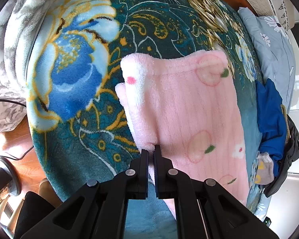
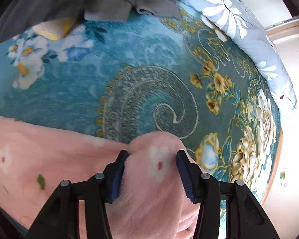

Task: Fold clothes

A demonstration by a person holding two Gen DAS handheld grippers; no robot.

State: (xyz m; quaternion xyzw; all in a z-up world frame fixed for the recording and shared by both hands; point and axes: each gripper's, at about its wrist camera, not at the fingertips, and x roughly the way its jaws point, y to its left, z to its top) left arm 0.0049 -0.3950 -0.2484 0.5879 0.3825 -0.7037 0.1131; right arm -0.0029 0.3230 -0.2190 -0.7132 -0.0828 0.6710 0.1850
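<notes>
Pink fleece garment lies spread on a teal floral blanket covering the bed. Left gripper: fingers drawn nearly together, pinching the garment's near edge at a fold. Right gripper: fingers apart, straddling a raised bunch of the same pink fabric, which fills the gap between them. Blue clothing sits at the right edge of the bed; grey clothing lies at the far side.
</notes>
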